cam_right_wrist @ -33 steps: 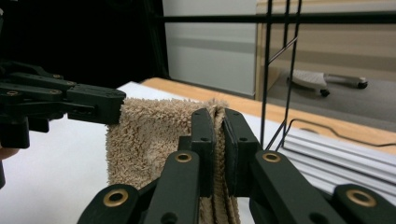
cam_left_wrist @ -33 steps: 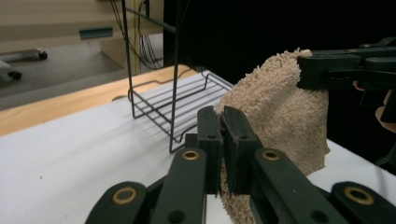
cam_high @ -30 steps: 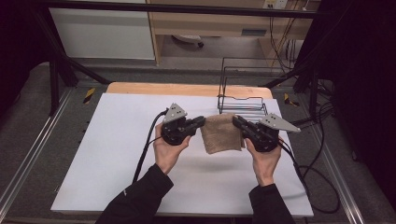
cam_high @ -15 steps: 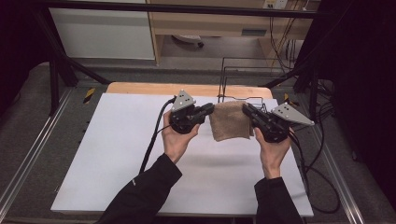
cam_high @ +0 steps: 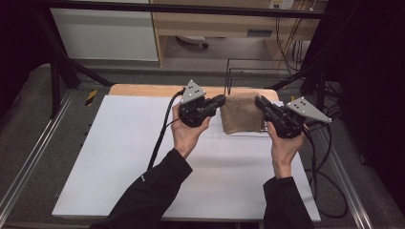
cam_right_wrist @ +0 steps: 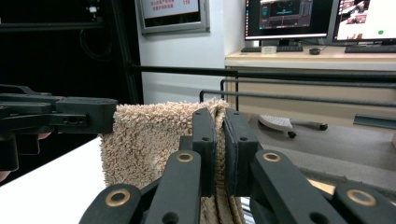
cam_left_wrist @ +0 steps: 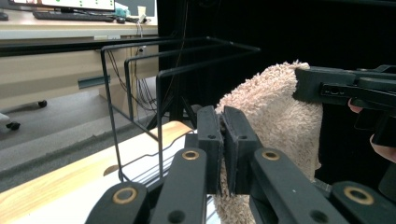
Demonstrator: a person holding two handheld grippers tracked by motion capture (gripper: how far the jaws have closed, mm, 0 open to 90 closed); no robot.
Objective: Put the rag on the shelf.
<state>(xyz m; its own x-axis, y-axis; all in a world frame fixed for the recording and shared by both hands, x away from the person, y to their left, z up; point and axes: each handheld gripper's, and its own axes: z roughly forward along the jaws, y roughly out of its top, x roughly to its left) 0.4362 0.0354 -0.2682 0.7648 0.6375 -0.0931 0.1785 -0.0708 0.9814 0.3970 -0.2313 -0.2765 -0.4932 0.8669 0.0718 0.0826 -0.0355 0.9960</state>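
We pinch the towel (cam_high: 242, 112) by its top corners: our left gripper (cam_high: 220, 100) on one, our right gripper (cam_high: 259, 101) on the other. The towel hangs between them.

— Beyond the white table (cam_high: 119, 157)?
— Black wire rack (cam_high: 248, 76) at its far edge, wooden strip (cam_high: 143, 89) beside it.
— Farther off?
— Desk with monitors (cam_right_wrist: 299, 18) and keyboard (cam_right_wrist: 369, 48), past the table.

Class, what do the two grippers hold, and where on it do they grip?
A folded towel: left gripper and right gripper each pinch a top corner.
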